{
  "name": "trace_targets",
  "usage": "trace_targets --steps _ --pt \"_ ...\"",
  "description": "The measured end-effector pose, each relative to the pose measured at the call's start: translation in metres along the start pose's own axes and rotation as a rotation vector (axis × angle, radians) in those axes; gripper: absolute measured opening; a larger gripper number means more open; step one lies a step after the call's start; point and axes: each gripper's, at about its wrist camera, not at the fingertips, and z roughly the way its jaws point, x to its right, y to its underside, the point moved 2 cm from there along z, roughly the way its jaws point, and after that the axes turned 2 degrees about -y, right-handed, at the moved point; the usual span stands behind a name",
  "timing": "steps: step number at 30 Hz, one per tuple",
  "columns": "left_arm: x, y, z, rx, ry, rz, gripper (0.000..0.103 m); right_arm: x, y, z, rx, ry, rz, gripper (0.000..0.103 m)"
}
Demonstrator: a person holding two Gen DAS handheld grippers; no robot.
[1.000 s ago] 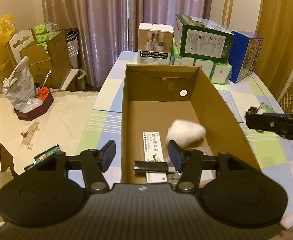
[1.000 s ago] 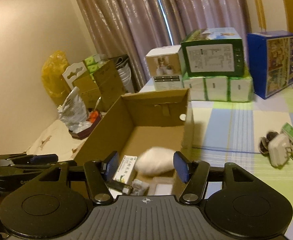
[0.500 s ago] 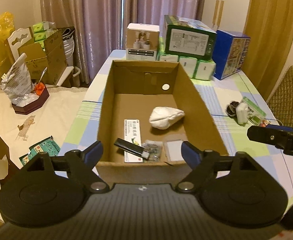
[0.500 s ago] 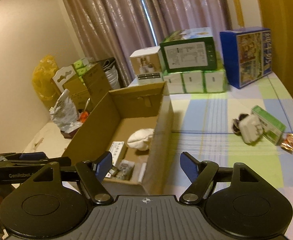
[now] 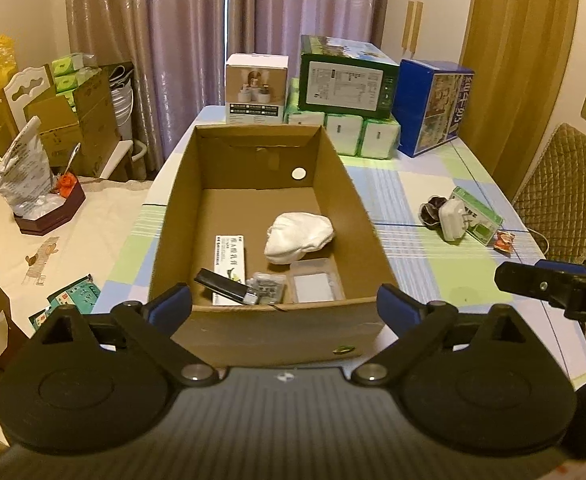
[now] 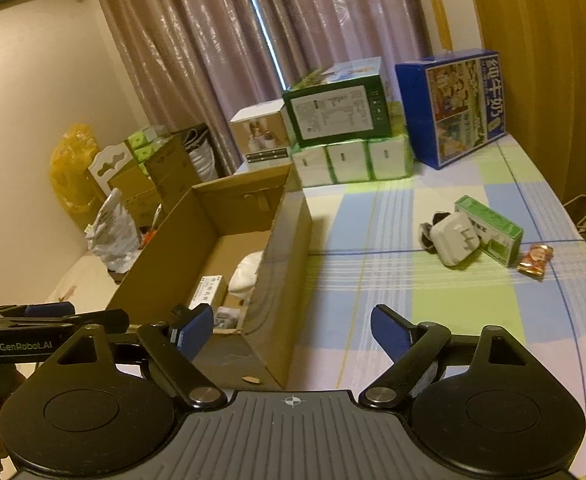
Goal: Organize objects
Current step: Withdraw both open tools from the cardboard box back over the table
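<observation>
Both grippers have pulled back from the open brown cardboard box (image 5: 267, 332); the white crumpled cloth bundle (image 5: 299, 236) now lies released inside it. Left gripper (image 5: 284, 307): jaws spread wide, empty. Right gripper (image 6: 292, 333): likewise released, facing the white plug adapter (image 6: 453, 243) and green-and-white carton (image 6: 489, 230) on the checked tablecloth (image 6: 473, 300). My worry: the adapter touches the carton, so closing on it may shove both.
</observation>
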Motion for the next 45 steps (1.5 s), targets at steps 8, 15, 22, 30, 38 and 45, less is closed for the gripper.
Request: trace_targets --steps 8,15,22,30,38,45 --pt "0.014 -0.001 -0.002 0.011 0.008 0.003 0.102 0.013 0.003 -0.011 0.006 0.024 0.014 0.086" --pt "0.032 -0.004 0.000 0.012 0.040 0.012 0.102 0.032 0.003 -0.021 0.014 0.058 0.032 0.088" --pt "0.067 -0.010 0.008 0.010 0.110 0.048 0.102 0.068 0.004 -0.036 0.032 0.125 0.070 0.090" --pt "0.119 -0.016 0.031 0.006 0.155 0.154 0.102 0.114 0.005 -0.055 0.041 0.209 0.120 0.090" --pt "0.168 -0.021 0.054 0.040 0.173 0.276 0.102 0.156 0.003 -0.058 0.047 0.287 0.137 0.090" --pt "0.206 -0.025 0.090 0.043 0.192 0.357 0.101 0.195 -0.001 -0.039 0.029 0.318 0.154 0.088"
